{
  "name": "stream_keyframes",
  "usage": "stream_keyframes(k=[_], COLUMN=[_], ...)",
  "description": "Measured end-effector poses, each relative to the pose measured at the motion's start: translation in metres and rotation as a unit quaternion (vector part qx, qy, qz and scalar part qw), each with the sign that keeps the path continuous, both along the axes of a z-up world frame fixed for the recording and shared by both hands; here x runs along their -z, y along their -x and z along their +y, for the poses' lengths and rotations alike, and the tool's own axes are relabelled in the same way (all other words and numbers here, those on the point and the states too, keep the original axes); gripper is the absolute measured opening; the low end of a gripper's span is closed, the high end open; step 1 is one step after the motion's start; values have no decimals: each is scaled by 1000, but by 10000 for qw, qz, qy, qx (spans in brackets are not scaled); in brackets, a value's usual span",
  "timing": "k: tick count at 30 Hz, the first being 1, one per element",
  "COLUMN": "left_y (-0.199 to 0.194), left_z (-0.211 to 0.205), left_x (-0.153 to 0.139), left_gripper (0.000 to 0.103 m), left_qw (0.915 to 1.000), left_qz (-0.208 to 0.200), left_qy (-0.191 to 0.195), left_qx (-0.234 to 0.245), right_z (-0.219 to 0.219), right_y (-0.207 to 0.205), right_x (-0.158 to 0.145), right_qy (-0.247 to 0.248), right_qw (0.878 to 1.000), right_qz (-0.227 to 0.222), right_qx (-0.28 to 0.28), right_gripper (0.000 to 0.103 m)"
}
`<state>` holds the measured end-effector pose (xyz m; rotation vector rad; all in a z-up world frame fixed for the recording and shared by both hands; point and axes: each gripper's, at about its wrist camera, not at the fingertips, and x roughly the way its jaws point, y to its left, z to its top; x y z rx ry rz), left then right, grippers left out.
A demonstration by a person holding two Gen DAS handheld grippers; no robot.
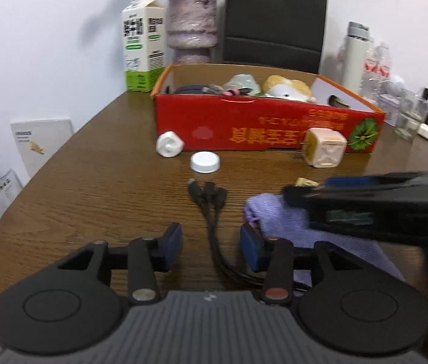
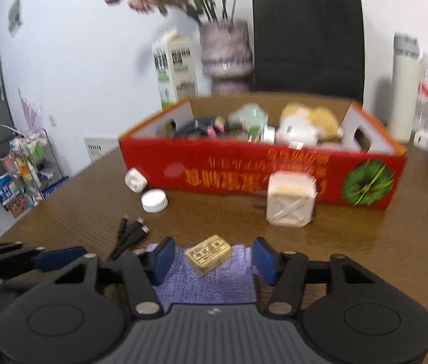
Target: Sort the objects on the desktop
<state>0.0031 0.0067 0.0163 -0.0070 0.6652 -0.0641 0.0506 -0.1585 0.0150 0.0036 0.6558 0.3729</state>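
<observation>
My left gripper (image 1: 211,244) is open, its jaws on either side of a black multi-head cable (image 1: 211,212) lying on the brown table (image 1: 107,188). My right gripper (image 2: 212,261) is open above a purple cloth (image 2: 208,282), with a small tan box (image 2: 208,254) between its jaws. The cloth (image 1: 277,215) and right gripper (image 1: 287,195) also show in the left wrist view. A red cardboard box (image 1: 244,130) holds a plush toy (image 1: 287,88) and other items. In front of it lie a white cap (image 1: 205,162), a white plug (image 1: 170,144) and a cream cube (image 1: 324,147).
Behind the box stand a milk carton (image 1: 144,42), a flower vase (image 1: 191,27) and a black paper bag (image 1: 274,21). A white flask (image 1: 355,57), water bottles (image 1: 376,66) and glassware (image 1: 411,115) crowd the table's right side. Shelving stands at the left (image 2: 28,166).
</observation>
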Motion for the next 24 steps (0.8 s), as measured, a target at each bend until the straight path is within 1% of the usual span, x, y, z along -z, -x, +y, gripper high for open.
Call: stream_keyframes(k=[1,2,3,4,7,9,12,13,16,18,20,24], left_y=[1,2,3,5,11,18,32,38,59,70,79,92], left_z=[-2,-3,-4,-6,-8,-8,-5,-3,4,6,6,1], left_x=[1,1,1,1,-1,-4,-15,-21,-46,-60,-71,-81], left_gripper=[18,11,7,6,5,5,5,3,3,3,2,2], left_qw=[9999,9997,9996,9994,9992,9991,9983,9980,9955,9936,9922,9908], left_qz=[-26,-46,-58,-77,-141,-141,-272,-330,-688,-904,-1056,-1178], left_qy=[-104,-190,-223,-274,-233,-196,-234,-231,-233,-230,-245,-377], left_qx=[-55,-143,-150,-173,-299,-362,-454,-488,-606,-632,-607,-556], right_z=[3,4,6,5,-6,-14,-20,-23,-37,-42,-48,-63], right_y=[-3,0,1,3,6,9,27,36,68,84,100,135], right_x=[5,8,9,9,9,7,1,-4,-14,-18,-24,-30], right_qy=[24,92,166,140,-245,-470,-549,-668,-1138,-1193,-1143,-1190], right_qw=[10000,9998,9997,9997,9993,9980,9960,9944,9870,9841,9822,9780], right_qz=[54,-98,-139,-170,-133,-210,-515,-621,-965,-1109,-1264,-1450], right_qx=[41,113,118,132,241,375,490,527,592,702,789,907], right_gripper=[47,46,40,35,34,34,34,34,34,34,34,34])
